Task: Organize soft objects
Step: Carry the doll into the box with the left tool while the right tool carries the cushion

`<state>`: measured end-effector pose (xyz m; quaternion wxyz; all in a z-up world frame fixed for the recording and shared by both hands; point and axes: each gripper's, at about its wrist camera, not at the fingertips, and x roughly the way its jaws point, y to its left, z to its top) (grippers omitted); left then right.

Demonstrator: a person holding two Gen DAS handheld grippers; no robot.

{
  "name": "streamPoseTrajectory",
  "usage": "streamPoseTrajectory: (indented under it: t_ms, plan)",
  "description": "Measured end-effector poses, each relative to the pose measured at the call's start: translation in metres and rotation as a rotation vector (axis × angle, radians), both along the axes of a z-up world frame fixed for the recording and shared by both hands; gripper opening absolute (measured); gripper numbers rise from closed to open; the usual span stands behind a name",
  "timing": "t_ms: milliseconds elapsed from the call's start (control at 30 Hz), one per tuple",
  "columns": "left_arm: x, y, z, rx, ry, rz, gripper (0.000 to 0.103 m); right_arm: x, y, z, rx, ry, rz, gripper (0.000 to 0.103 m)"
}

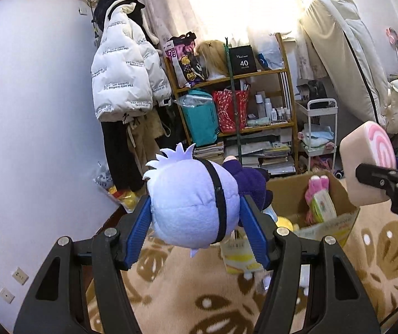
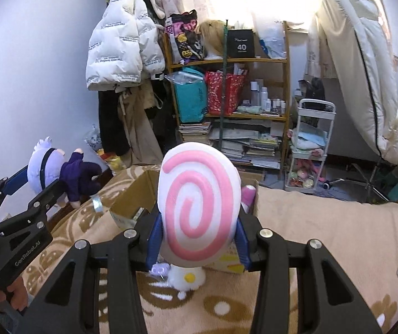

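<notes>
My left gripper (image 1: 196, 220) clenched the doll (image 1: 193, 206); my right gripper (image 2: 197, 236) clenched the swirl cushion (image 2: 199, 208), hiding most of the cardboard box (image 1: 335, 222) with pink gloves (image 1: 317, 188) inside.

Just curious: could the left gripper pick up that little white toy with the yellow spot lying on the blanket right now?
Probably not: the left gripper is shut on the pale purple plush doll, so its fingers are full. The white toy lies below the right gripper.

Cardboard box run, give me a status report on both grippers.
Left gripper shut on plush doll, held aloft. Right gripper shut on swirl cushion, above cardboard box. Box already holds items; nothing blocking.
</notes>
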<state>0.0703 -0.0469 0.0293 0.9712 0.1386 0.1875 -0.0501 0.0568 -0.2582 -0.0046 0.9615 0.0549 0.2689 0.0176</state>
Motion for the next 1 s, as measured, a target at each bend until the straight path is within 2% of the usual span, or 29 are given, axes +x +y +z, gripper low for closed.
streamPoseTrajectory:
  t_ms: [267,333,433,500,667,1000]
  plan:
    - [0.032,-0.013,0.009,0.002,-0.026,-0.024,0.063,0.027,-0.001,-0.007,-0.022,-0.013,0.013,0.047]
    - [0.040,-0.016,0.010,-0.018,-0.021,-0.030,0.063,0.034,-0.004,-0.010,0.004,-0.001,0.022,0.047]
    - [0.046,-0.021,0.008,-0.005,-0.035,-0.036,0.063,0.041,-0.013,-0.011,0.112,0.011,0.038,0.047]
    - [0.050,-0.024,0.005,-0.002,-0.030,-0.053,0.063,0.048,-0.015,-0.009,0.138,0.020,0.051,0.047]
    - [0.062,-0.025,-0.008,-0.008,-0.002,-0.049,0.063,0.058,-0.010,-0.011,0.095,0.010,0.061,0.048]
    - [0.088,-0.026,-0.034,-0.049,0.102,-0.067,0.063,0.070,0.001,-0.035,0.057,0.032,0.068,0.050]
